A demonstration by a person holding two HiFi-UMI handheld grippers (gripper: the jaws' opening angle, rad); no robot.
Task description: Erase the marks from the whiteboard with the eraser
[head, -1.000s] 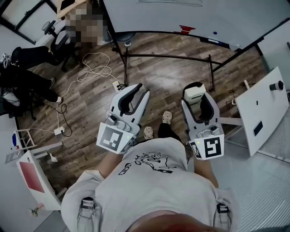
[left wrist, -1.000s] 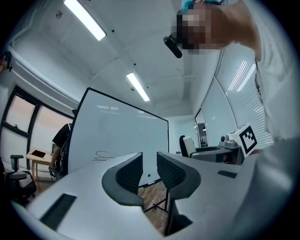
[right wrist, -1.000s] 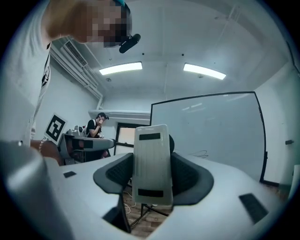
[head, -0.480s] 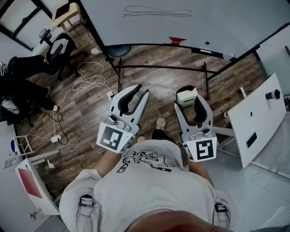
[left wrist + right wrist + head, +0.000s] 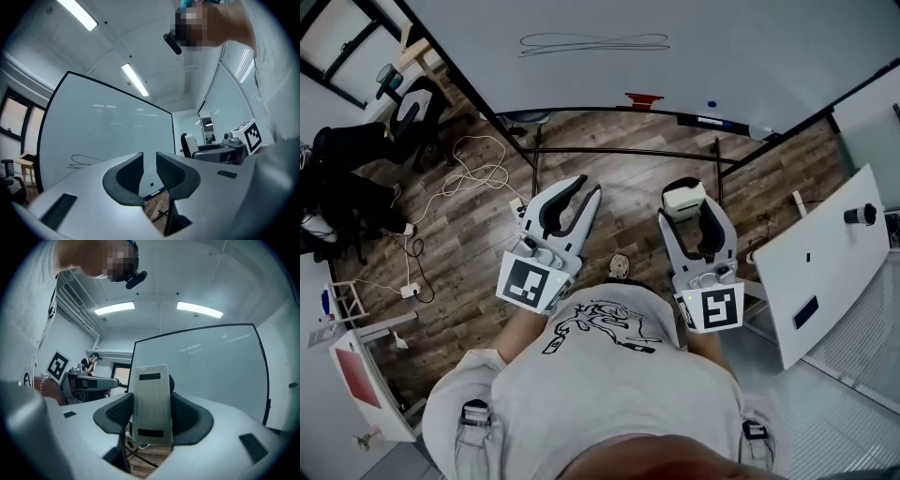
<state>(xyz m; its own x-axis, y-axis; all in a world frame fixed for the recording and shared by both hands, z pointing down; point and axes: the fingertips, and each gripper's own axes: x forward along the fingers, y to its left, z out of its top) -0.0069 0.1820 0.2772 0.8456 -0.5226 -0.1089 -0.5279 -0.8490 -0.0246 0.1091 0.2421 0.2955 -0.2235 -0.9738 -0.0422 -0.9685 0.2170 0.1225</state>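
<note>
R gripper (image 5: 692, 204) (image 5: 150, 423): jaws clamped on the eraser (image 5: 682, 197) (image 5: 150, 394), one dark ribbed pad on each long side. Eraser is white w/ two dark strips on its face, stands upright in the grip and sticks out past the jaw tips. It's held in front of the person's torso, over the wood floor (image 5: 628, 169), well apart from the whiteboard (image 5: 722, 56) (image 5: 211, 371). No contact w/ the board.

L gripper (image 5: 587, 186) (image 5: 149, 161): jaws nearly together, only a narrow slit btwn the pads, nothing in it. It points toward the whiteboard (image 5: 103, 131), also apart from it, roughly level w/ the R gripper and to its left.

Marks (image 5: 595, 42) (image 5: 79, 161): one thin dark scribble of long flat loops, on the board face left of centre in head view. Rest of the board face looks plain.

Counts:
- grippers: 2, each w/ 1 marker cube (L (image 5: 530, 281), R (image 5: 720, 307))
- erasers: 1
- whiteboards on a stand: 1
- scribbles: 1
- on the board's ledge: 1 red item (image 5: 644, 98), 1 dark pen-like thing (image 5: 712, 120), too small to tell more
- office chairs: 1 (image 5: 408, 98), far left
- loose white cable (image 5: 483, 155) on the floor left of the stand, looped; no. of strands can't tell
- white panel (image 5: 825, 253) at right, tilted, w/ 1 dark knob near its top corner
</note>
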